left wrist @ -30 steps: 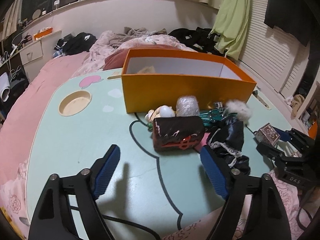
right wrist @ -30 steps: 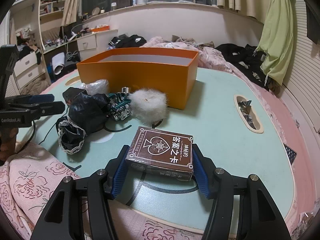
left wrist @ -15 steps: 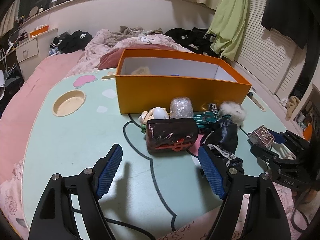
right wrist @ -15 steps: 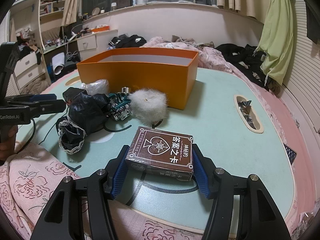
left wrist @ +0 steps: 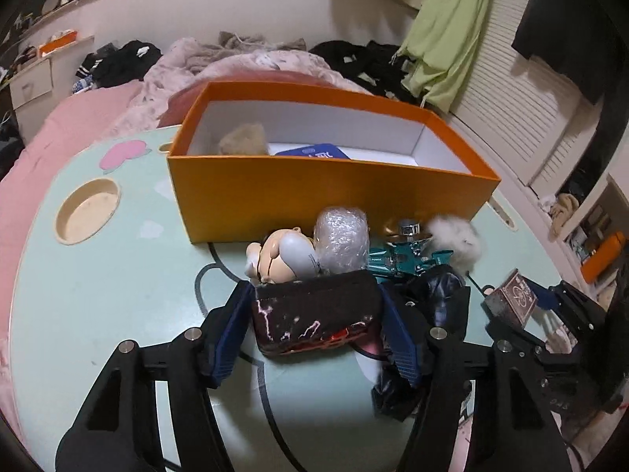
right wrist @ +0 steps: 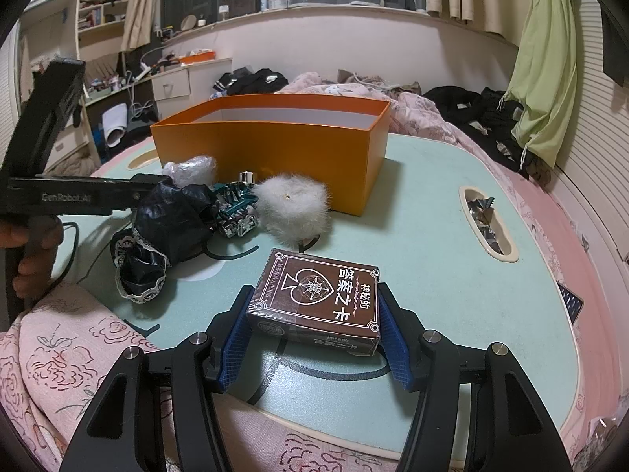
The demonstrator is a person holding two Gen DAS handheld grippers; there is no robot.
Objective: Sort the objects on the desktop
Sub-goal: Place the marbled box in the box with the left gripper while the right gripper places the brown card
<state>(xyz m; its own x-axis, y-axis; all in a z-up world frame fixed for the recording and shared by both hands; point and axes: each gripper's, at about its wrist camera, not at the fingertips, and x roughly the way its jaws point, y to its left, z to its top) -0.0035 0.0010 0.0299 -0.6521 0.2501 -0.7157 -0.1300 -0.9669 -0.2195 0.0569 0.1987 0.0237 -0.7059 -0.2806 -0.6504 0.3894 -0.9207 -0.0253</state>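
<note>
An orange box (left wrist: 326, 192) stands open at the back of the mint table (left wrist: 110, 283); a tan furry thing (left wrist: 243, 139) and a blue card (left wrist: 314, 153) lie inside. My left gripper (left wrist: 318, 326) is shut on a black pouch with pink and red marks (left wrist: 314, 314). Behind the pouch lie a small doll (left wrist: 279, 255), a bubble-wrapped lump (left wrist: 342, 236), a teal toy car (left wrist: 405, 257) and a white fur ball (left wrist: 456, 236). My right gripper (right wrist: 314, 330) is shut on a brown card box (right wrist: 318, 295) and holds it just above the table; it also shows in the left wrist view (left wrist: 515, 299).
A black lace-trimmed cloth (right wrist: 165, 228) lies beside the left gripper. The table has a round cup hole (left wrist: 88, 210) at the left and a slot with foil wrappers (right wrist: 485, 220) at the right. Pink bedding (right wrist: 78, 373) runs along the near edge.
My left gripper moved forward to the black pouch and closed on it. The right gripper kept still with the card box.
</note>
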